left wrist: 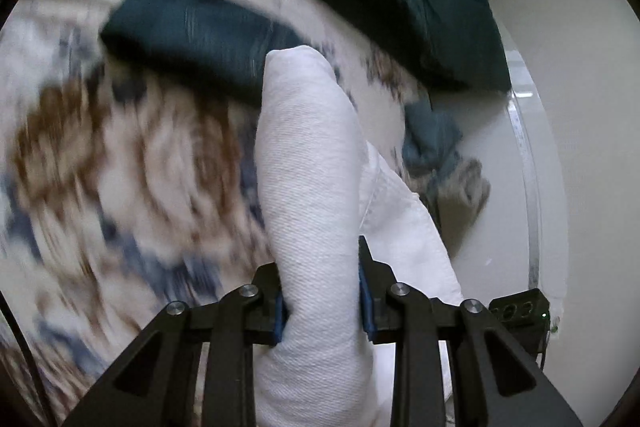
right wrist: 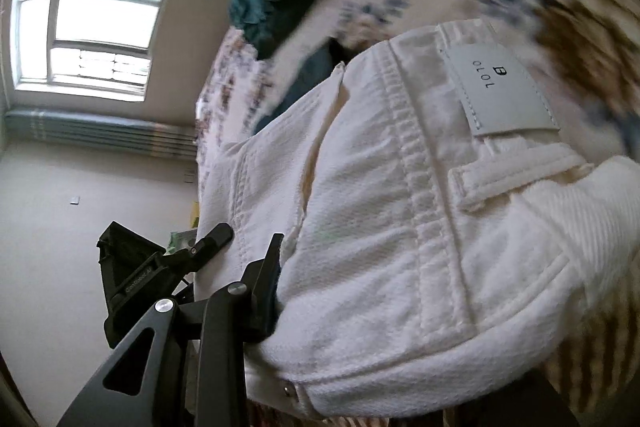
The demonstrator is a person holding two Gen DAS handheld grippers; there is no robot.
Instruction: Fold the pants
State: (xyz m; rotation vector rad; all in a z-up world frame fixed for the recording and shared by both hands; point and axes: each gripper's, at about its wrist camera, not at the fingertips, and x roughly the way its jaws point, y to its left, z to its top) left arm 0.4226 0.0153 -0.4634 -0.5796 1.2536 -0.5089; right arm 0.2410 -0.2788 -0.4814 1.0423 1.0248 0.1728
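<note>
Pants [right wrist: 400, 211], white denim, hang lifted between my two claws, clear of the patterned bedspread [left wrist: 132, 163] that blurs beneath them. My left claw [left wrist: 322, 303] is clamped on a thick rolled bunch of the white cloth: the blue pads [left wrist: 366, 303] press into it from both sides, and the roll stands up toward twelve o'clock in that view. My right claw [right wrist: 280, 291] bites the waistband end; one finger [right wrist: 264, 279] shows pressed against the cloth at seven o'clock in that view, while the other is hidden behind the fabric, so I judge it clamped on the pants rather than see it fully. A grey brand patch [right wrist: 500, 91] and a belt loop [right wrist: 516, 183] lie at two and three o'clock, so this is the back of the waist. I hold two spread points, I think, so the garment can hang out straight before I lay it flat for folding. Dark teal clothes [left wrist: 200, 27] sit on the bed at eleven o'clock, a heap [left wrist: 420, 7] at one o'clock, well apart from my load.
</note>
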